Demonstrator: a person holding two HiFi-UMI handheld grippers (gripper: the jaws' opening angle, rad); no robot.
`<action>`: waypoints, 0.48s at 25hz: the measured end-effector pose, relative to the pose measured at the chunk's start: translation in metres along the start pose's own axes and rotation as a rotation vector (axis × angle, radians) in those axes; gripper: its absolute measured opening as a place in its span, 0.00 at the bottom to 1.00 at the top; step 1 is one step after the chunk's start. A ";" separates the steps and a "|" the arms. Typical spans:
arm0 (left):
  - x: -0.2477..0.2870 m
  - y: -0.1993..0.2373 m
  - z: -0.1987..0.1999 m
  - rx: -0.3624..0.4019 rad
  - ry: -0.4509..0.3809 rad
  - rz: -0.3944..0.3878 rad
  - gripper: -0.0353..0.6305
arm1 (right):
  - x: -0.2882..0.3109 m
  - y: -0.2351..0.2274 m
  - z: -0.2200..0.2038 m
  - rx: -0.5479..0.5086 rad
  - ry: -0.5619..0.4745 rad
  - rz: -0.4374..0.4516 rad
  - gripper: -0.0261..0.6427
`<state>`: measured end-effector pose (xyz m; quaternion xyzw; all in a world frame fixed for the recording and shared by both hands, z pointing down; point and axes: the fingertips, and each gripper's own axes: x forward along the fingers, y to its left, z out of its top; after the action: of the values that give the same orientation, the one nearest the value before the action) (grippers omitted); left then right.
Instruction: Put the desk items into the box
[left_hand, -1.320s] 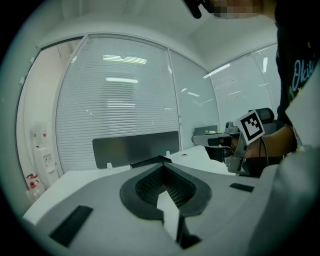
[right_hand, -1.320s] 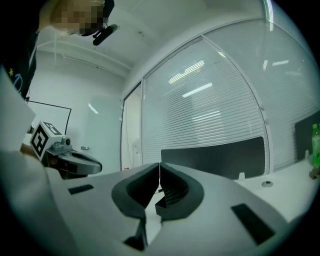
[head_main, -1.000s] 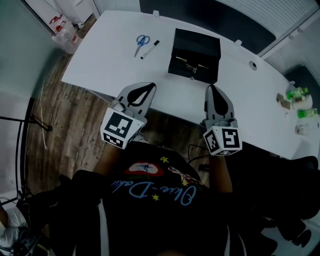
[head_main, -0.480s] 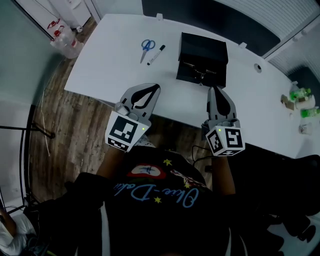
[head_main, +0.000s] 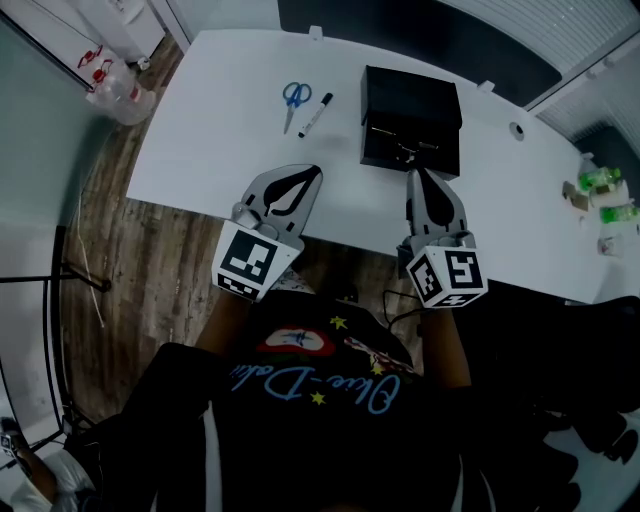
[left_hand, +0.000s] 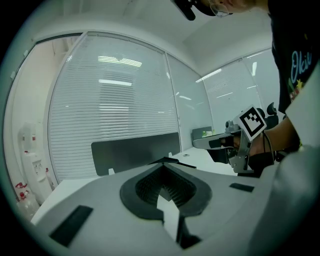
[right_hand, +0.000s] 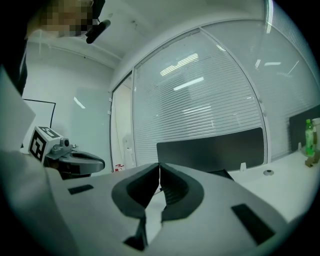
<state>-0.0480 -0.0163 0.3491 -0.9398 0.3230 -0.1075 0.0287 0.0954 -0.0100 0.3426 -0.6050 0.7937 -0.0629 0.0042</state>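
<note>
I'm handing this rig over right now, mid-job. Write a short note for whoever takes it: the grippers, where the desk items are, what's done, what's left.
Left gripper: jaws shut, empty, over the near edge of the white desk.
Right gripper: jaws shut, empty, just in front of the black box.
Items: the blue-handled scissors and the marker lie side by side on the desk, left of the box, neither touched.
Done: nothing packed yet. The box looks closed, with its clasp toward the person, though that is hard to confirm.
Left: open the box if needed, then put the scissors and the marker in.
</note>
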 end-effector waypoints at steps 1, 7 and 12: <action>0.000 0.004 -0.001 -0.007 0.003 -0.005 0.06 | 0.003 0.002 -0.001 0.013 0.004 0.001 0.06; 0.004 0.026 -0.006 -0.048 -0.013 -0.013 0.06 | 0.021 0.015 -0.007 0.072 0.025 0.002 0.06; 0.010 0.042 -0.008 -0.045 -0.008 -0.038 0.06 | 0.037 0.024 -0.008 0.097 0.035 -0.004 0.06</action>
<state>-0.0677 -0.0558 0.3539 -0.9467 0.3073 -0.0968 0.0067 0.0621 -0.0391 0.3502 -0.6045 0.7885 -0.1117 0.0196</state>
